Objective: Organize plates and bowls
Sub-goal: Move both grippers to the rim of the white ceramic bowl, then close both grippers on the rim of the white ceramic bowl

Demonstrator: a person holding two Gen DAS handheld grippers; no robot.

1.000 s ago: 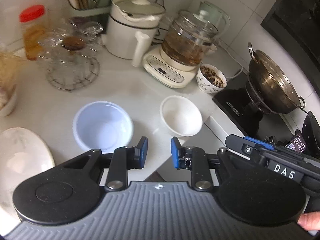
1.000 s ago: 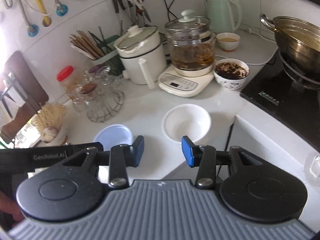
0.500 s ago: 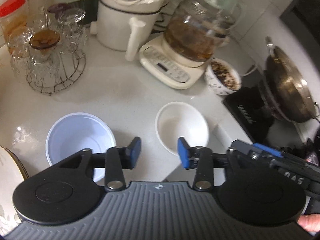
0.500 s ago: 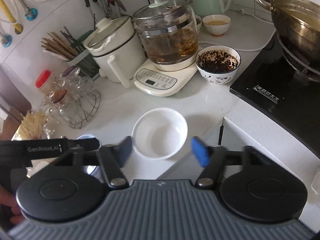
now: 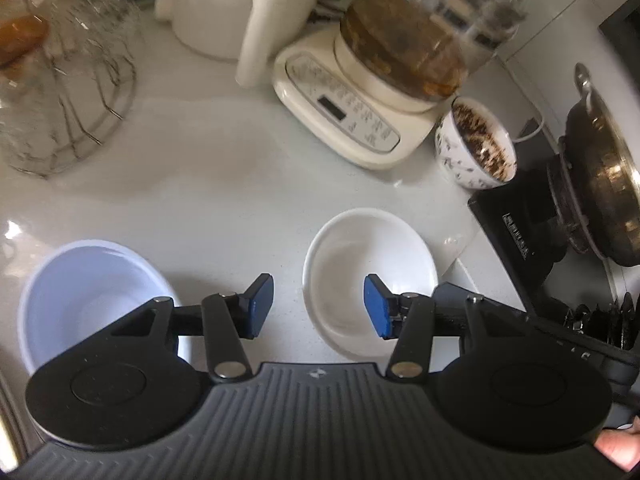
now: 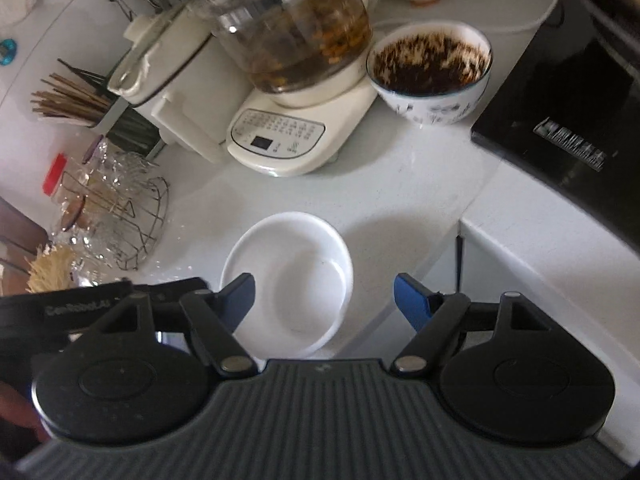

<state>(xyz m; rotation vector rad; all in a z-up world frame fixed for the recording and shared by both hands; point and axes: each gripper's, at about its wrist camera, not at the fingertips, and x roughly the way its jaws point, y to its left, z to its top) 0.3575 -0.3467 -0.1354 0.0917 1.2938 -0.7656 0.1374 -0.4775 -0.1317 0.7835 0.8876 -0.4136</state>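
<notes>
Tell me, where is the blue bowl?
In the left wrist view, the blue bowl sits low on the left of the white counter, beside the white bowl.

Black hand-held gripper (image 5: 319,306) — blue pads, silver pivot screws, ribbed grey base — faint, perhaps "GenRobot" lettering.

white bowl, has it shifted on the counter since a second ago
No. The white bowl sits at the same counter corner, before the kettle base; only the camera came closer.

bare counter (image 5: 224,184) lies open ahead of both tools. beyond it the kettle base (image 5: 340,112) and filled bowl (image 5: 476,148) block; glass rack (image 5: 68,92) left, cooktop (image 6: 560,120) right.
</notes>
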